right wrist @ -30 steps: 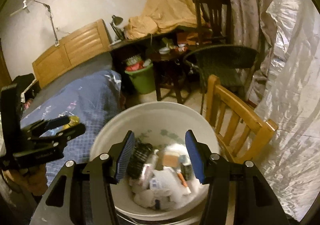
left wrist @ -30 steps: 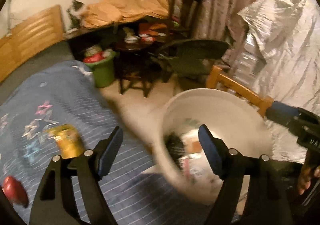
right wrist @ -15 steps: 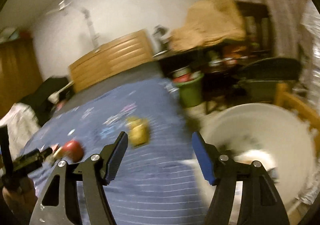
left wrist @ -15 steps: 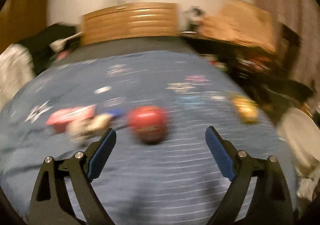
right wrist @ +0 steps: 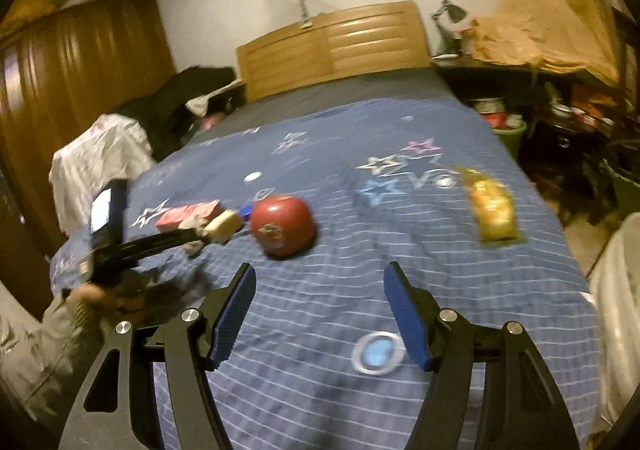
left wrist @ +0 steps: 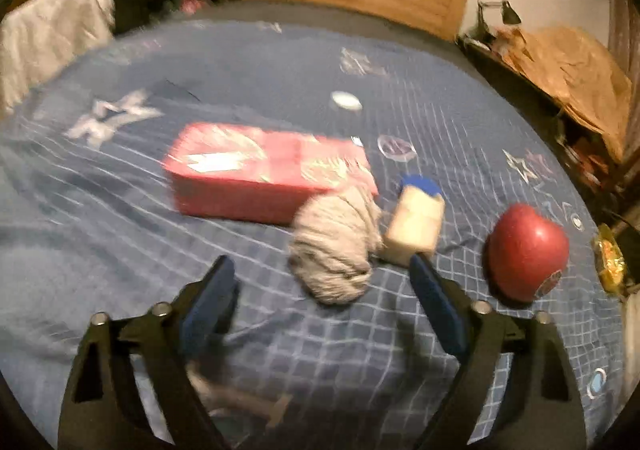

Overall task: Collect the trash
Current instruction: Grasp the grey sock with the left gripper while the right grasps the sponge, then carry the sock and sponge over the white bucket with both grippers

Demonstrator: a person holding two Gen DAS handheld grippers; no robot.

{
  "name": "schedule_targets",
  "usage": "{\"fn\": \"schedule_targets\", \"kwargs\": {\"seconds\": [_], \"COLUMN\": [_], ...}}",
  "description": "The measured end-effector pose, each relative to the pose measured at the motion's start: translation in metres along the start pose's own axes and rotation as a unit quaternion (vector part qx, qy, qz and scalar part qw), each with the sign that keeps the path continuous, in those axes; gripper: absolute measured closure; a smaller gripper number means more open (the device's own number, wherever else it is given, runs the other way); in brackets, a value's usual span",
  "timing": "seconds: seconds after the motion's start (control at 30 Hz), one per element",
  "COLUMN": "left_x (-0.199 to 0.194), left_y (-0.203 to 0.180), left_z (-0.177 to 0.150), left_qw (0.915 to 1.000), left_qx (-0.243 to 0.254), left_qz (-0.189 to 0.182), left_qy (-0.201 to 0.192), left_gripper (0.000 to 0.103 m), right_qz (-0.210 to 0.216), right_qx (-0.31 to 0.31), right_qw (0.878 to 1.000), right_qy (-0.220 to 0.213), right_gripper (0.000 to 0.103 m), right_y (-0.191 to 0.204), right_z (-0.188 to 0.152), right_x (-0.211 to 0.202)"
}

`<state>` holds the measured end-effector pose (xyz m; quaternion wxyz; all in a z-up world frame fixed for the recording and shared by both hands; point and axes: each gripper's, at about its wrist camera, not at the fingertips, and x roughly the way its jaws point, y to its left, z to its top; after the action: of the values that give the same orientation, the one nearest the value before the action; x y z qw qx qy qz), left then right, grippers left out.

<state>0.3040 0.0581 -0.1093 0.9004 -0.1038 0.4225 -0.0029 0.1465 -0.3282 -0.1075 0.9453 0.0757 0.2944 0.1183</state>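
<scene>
We see a crumpled grey wad (left wrist: 334,246) at mid-frame between our closing, empty left gripper (left wrist: 320,302); right gripper (right wrist: 318,314) spread, empty.

The right tool (right wrist: 318,310) hangs above a blue bedspread (right wrist: 400,250) printed with stars, its blue-padded jaws apart with nothing between them. Beyond its left finger lies a red apple-shaped thing (right wrist: 282,226). Just left of that, the left tool (right wrist: 188,236), held in a sleeved hand (right wrist: 116,298), reaches over a pale bottle with a blue cap (right wrist: 226,224) and a red box (right wrist: 188,214); its jaws are closing. A yellow wrapper (right wrist: 492,210) lies well to the right. A wooden headboard (right wrist: 332,46) stands behind.
</scene>
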Motion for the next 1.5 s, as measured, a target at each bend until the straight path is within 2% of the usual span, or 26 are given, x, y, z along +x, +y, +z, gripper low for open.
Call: {"fn": "schedule_targets", "kwargs": {"seconds": [0.03, 0.07, 0.1, 0.13, 0.17, 0.33, 0.4, 0.5, 0.6, 0.73, 0.83, 0.9, 0.97, 1.1, 1.2, 1.3, 1.4, 1.5], "left_x": [0.007, 0.013, 0.012, 0.008, -0.001, -0.071, -0.097, -0.122, -0.135, -0.139, -0.137, -0.133, -0.128, -0.123, -0.126, -0.131, -0.138, -0.147], "left_y": [0.004, 0.008, 0.012, 0.016, 0.021, 0.051, 0.066, 0.083, 0.102, 0.109, 0.111, 0.112, 0.111, 0.104, 0.093, 0.077, 0.057, 0.032], "left_z": [-0.001, -0.002, -0.002, -0.002, -0.002, -0.019, -0.033, -0.049, -0.055, -0.053, -0.057, -0.058, -0.058, -0.060, -0.061, -0.064, -0.070, -0.078], "left_qw": [0.9998, 0.9993, 0.9989, 0.9982, 0.9975, 0.9951, 0.9933, 0.9910, 0.9880, 0.9858, 0.9863, 0.9870, 0.9881, 0.9897, 0.9911, 0.9923, 0.9929, 0.9927], "left_qx": [-0.006, -0.014, -0.025, -0.034, -0.044, -0.075, -0.085, -0.101, -0.123, -0.128, -0.128, -0.127, -0.124, -0.114, -0.100, -0.084, -0.069, -0.049], "left_qz": [-0.010, -0.019, -0.028, -0.043, -0.052, -0.032, -0.022, 0.000, 0.006, 0.015, 0.007, 0.004, 0.002, 0.001, -0.005, -0.010, -0.012, -0.007], "left_qy": [0.014, 0.030, 0.028, 0.026, 0.020, -0.055, -0.074, -0.089, -0.093, -0.108, -0.104, -0.098, -0.092, -0.086, -0.088, -0.091, -0.096, -0.110], "left_gripper": [0.056, 0.065, 0.072, 0.074, 0.075, 0.075, 0.075, 0.075, 0.075, 0.074, 0.074, 0.074, 0.074, 0.074, 0.074, 0.074, 0.074, 0.074], "right_qz": [0.003, 0.006, 0.009, 0.013, 0.016, 0.059, 0.087, 0.107, 0.084, 0.003, -0.030, -0.049, -0.059, -0.027, 0.025, 0.051, 0.046, 0.025], "right_qx": [-0.007, -0.012, -0.020, -0.028, -0.035, -0.089, -0.102, -0.109, -0.111, -0.101, -0.086, -0.086, -0.073, -0.065, -0.071, -0.086, -0.091, -0.061], "right_qw": [1.000, 1.000, 1.000, 0.999, 0.999, 0.994, 0.990, 0.986, 0.985, 0.987, 0.985, 0.983, 0.983, 0.989, 0.990, 0.989, 0.991, 0.996], "right_qy": [0.004, 0.007, 0.010, 0.012, 0.012, 0.018, 0.037, 0.072, 0.098, 0.128, 0.149, 0.154, 0.157, 0.132, 0.121, 0.108, 0.085, 0.056], "right_gripper": [0.035, 0.035, 0.035, 0.035, 0.036, 0.037, 0.042, 0.042, 0.042, 0.042, 0.044, 0.057, 0.064, 0.069, 0.070, 0.070, 0.070, 0.070], "right_y": [0.009, 0.013, 0.021, 0.030, 0.038, 0.084, 0.110, 0.143, 0.168, 0.181, 0.181, 0.183, 0.176, 0.171, 0.172, 0.166, 0.150, 0.123], "right_z": [0.001, 0.002, 0.004, 0.006, 0.009, 0.026, 0.032, 0.034, 0.035, 0.034, 0.034, 0.032, 0.030, 0.033, 0.030, 0.022, 0.009, -0.011], "right_x": [0.004, 0.005, 0.010, 0.014, 0.017, 0.033, 0.057, 0.099, 0.143, 0.203, 0.239, 0.255, 0.266, 0.245, 0.200, 0.146, 0.089, 0.039]}}
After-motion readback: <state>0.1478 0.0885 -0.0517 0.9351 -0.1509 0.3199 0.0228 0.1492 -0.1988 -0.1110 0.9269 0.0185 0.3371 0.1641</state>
